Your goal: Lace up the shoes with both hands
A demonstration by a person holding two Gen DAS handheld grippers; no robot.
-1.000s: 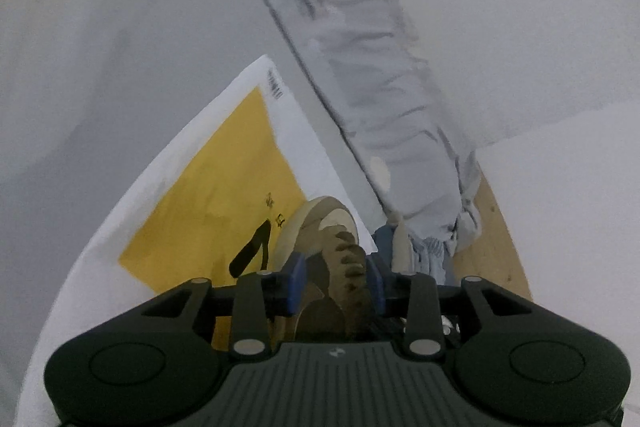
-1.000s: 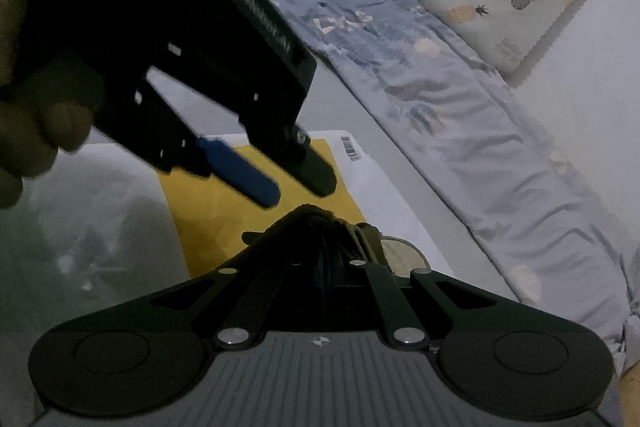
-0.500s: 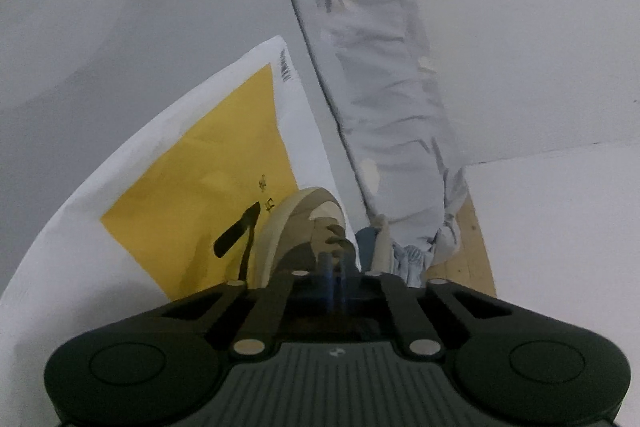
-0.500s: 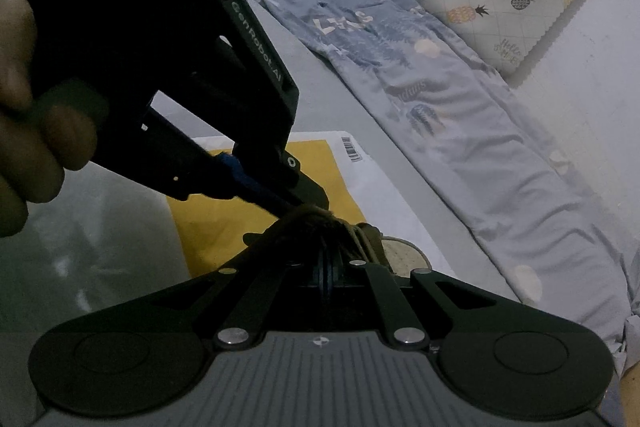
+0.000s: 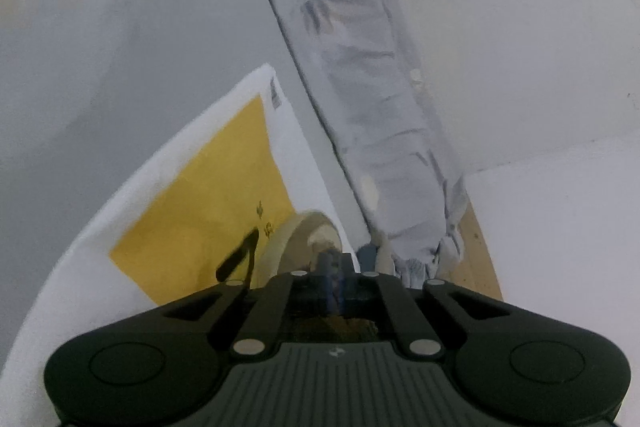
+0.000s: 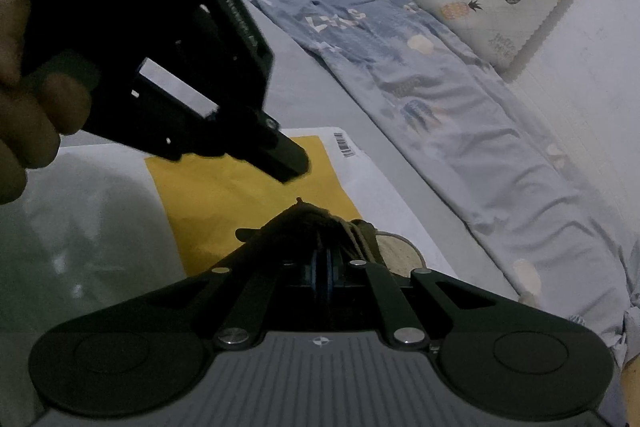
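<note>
The shoe point(image 5: 308, 243) sits on a yellow-and-white mailer point(image 5: 208, 211) on the bed, toe at 12 o'clock in the left wrist view. A black lace end point(image 5: 238, 259) lies on the mailer at the shoe's 9 o'clock side.

Changes over the last second:
- The left hand-held gripper point(image 6: 288, 163) was spread over the shoe's tongue. Its fingers are now brought together, and in the right wrist view its tip stands clear above the shoe, at 11 o'clock from the laces.
- The right hand-held gripper point(image 6: 322, 267) keeps its blue pads point(image 6: 316, 265) pressed together just behind the shoe's tongue point(image 6: 308, 223).

Judgement: the left unit appears to have clenched near the lacing and lifted. That would fit pulling a lace upward, but no lace is visible between its fingers, so whether it grasps anything cannot be told. The same holds for the right unit.

Hidden or unclear:
- Both gripper bodies cover the near half of the shoe, including most eyelets.
- The left wrist view is motion-blurred; its blue pads point(image 5: 334, 267) are smeared.
- Tan laces point(image 6: 356, 231) show at the tongue's 3 o'clock side, but how far the lacing has progressed cannot be read.
- The hand point(image 6: 24, 99) holding the left unit is cut off at the frame's edge.
</note>
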